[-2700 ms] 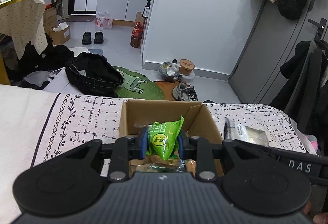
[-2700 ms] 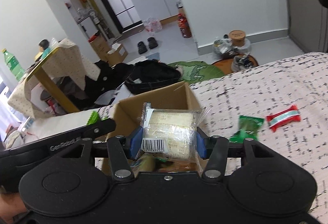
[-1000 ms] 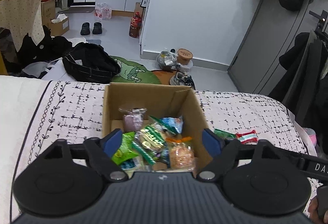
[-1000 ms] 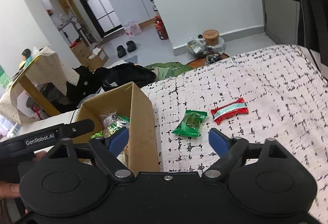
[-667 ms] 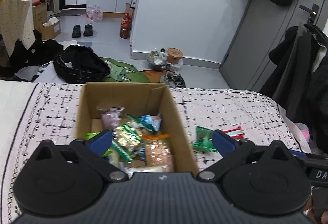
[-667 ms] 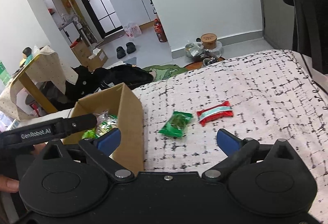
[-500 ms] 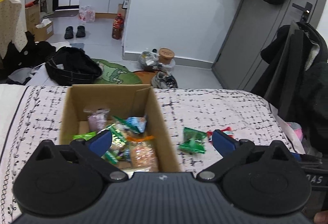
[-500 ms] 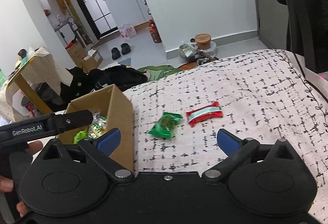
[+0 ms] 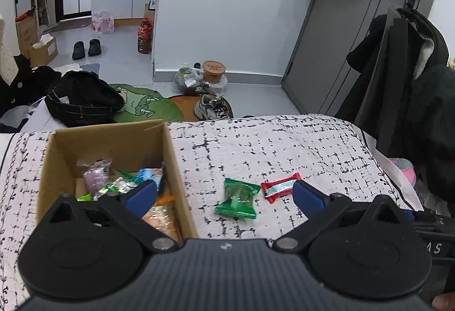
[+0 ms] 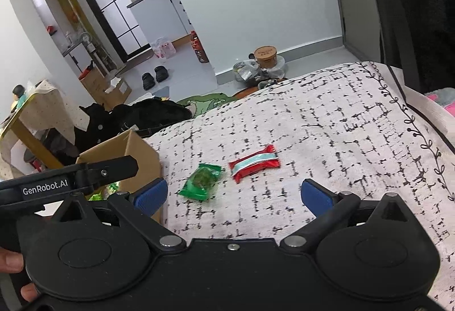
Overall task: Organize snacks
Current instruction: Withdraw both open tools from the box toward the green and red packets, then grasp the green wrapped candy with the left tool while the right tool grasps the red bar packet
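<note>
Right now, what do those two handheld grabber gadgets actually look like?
Both are matte black plastic. Each has a ribbed body, two round discs with silver pivot pins, and angled arms ending in blue padded jaws: left gripper, right gripper. White "GenRobot.AI" lettering marks the left one's side bar.

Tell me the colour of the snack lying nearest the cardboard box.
Green; the green snack packet beside the cardboard box shows best in the right wrist view.

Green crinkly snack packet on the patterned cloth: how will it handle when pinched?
The green crinkly snack packet looks small and flat, so probably light. Its wrapper seems thin film, likely to crumple and slip between pads. Lying flat on the patterned cloth, it shouldn't roll.
</note>
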Demonstrator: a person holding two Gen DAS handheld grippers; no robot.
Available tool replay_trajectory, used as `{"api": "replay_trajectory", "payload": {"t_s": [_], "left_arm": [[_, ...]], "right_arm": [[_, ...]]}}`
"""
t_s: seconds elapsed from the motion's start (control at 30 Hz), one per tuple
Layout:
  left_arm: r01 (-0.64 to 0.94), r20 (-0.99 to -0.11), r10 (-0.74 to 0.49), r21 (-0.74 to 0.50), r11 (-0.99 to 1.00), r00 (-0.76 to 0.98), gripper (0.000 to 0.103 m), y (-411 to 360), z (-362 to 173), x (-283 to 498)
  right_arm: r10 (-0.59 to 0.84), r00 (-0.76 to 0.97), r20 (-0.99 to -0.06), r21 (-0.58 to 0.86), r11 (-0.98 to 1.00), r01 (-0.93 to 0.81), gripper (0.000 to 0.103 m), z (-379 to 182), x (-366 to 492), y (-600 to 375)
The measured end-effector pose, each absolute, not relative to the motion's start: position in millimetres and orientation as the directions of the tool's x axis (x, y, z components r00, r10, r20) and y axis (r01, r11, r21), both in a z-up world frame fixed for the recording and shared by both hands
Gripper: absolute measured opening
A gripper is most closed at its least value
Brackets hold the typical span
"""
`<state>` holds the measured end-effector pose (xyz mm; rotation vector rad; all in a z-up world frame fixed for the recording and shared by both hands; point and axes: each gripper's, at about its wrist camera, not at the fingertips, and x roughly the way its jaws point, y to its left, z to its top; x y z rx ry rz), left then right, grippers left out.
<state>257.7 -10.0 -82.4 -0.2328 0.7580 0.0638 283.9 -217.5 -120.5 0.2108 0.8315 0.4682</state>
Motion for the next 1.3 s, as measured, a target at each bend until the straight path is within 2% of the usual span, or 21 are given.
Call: {"api": "replay_trajectory", "payload": {"t_s": [0.23, 0.43, 0.7, 0.9, 1.3], "left_arm": [[-0.108, -0.688, -0.047, -0.181, 0.978, 0.724, 0.099, -27.3, -86.9, 273.3], [-0.099, -0.698, -0.062, -0.188, 0.977, 0.713, 0.088, -39.3, -96.4, 287.3], [-0.094, -0.722, -0.069, -0.183, 0.979, 0.688, 0.069, -50.3, -110.4, 304.5], [-0.116, -0.77, -0.044, -0.152, 0.982, 0.636, 0.058, -55.2, -133.0, 322.6], [-0.159, -0.828, 0.008, -0.098, 0.982, 0.56, 0.048, -55.7, -168.5, 349.3]], "right_arm": [[0.449, 0.582, -0.678, 0.33, 0.894, -0.304, 0.101, -126.1, 294.7, -231.7], [0.434, 0.584, -0.686, 0.316, 0.9, -0.299, 0.101, -132.4, 305.9, -241.5], [0.42, 0.577, -0.7, 0.315, 0.907, -0.278, 0.099, -147.7, 324.7, -249.7], [0.428, 0.564, -0.707, 0.337, 0.904, -0.264, 0.095, -156.3, 335.0, -253.4], [0.468, 0.539, -0.7, 0.379, 0.884, -0.275, 0.091, -166.9, 349.7, -243.7]]}}
